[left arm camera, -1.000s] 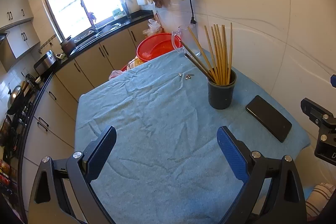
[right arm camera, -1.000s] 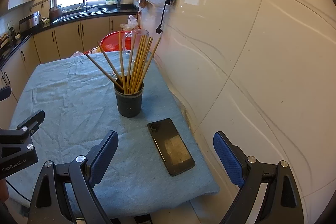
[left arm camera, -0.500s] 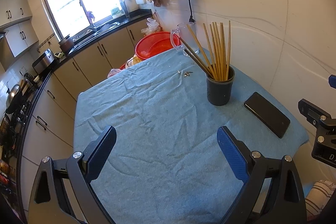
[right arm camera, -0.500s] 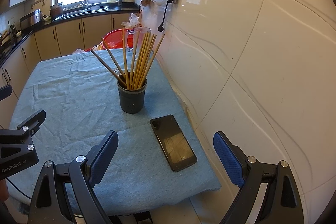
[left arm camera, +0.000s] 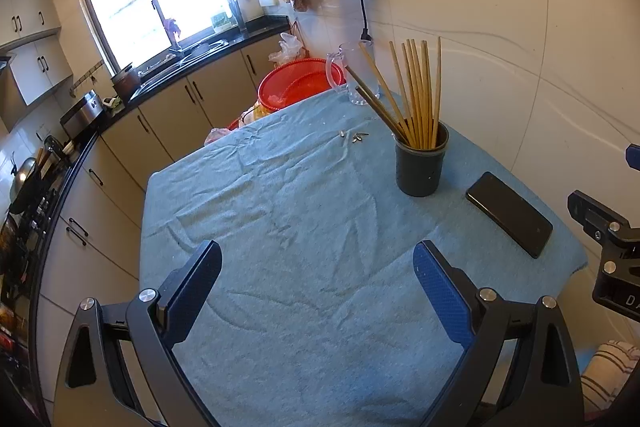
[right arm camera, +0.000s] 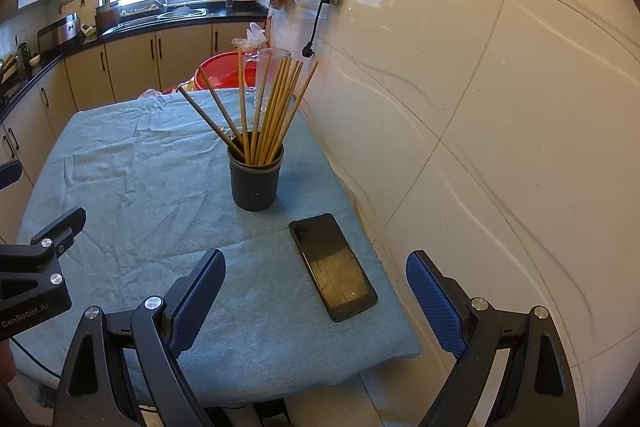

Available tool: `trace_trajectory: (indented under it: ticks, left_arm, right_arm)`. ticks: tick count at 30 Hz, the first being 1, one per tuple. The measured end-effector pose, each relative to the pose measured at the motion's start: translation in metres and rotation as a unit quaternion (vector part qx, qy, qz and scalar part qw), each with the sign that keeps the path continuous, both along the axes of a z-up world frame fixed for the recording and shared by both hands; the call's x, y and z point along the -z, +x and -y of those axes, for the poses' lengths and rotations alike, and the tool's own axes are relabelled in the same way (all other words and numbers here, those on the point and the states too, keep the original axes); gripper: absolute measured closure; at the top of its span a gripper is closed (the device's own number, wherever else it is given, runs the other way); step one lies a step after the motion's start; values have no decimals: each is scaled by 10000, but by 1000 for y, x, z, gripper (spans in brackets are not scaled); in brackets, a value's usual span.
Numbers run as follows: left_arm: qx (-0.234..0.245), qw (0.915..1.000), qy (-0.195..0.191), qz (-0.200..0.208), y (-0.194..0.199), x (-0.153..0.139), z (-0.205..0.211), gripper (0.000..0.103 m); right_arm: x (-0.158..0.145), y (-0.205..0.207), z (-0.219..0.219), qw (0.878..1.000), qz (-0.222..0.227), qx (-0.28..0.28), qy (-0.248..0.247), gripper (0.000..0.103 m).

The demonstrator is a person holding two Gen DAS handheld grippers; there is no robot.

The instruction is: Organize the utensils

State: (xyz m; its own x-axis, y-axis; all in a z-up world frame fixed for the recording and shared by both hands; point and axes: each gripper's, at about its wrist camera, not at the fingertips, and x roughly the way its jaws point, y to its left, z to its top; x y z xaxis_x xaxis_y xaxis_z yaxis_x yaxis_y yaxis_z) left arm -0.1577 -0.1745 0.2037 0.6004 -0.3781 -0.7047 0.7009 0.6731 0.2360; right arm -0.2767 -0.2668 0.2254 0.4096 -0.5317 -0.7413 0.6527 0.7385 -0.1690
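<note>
A dark round holder point(left arm camera: 421, 167) stands on the blue cloth point(left arm camera: 280, 227) near the wall, with several wooden chopsticks point(left arm camera: 416, 95) upright in it. It also shows in the right wrist view point(right arm camera: 254, 179) with the chopsticks point(right arm camera: 272, 111) fanned out. My left gripper point(left arm camera: 318, 283) is open and empty above the cloth's near part. My right gripper point(right arm camera: 316, 291) is open and empty, near the table's right front corner, close to a black phone point(right arm camera: 333, 267).
The phone point(left arm camera: 509, 213) lies flat right of the holder. A glass jug point(left arm camera: 356, 75) and small metal bits point(left arm camera: 356, 136) sit at the far end. A red basin point(left arm camera: 298, 87) is behind the table. A tiled wall point(right arm camera: 480, 107) runs along the right edge.
Both grippers have drawn back and up slightly from the table, so the holder and phone sit a little farther off. Jaws stay open.
</note>
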Motion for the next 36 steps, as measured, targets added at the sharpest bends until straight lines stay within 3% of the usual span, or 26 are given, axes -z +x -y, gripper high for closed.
trace_trajectory:
  ticks: [36]
  left_arm:
    - [24, 10000, -11, -3, 4, 2, -5, 7]
  right_arm:
    - [1, 10, -12, 10000, -28, 28, -14, 9]
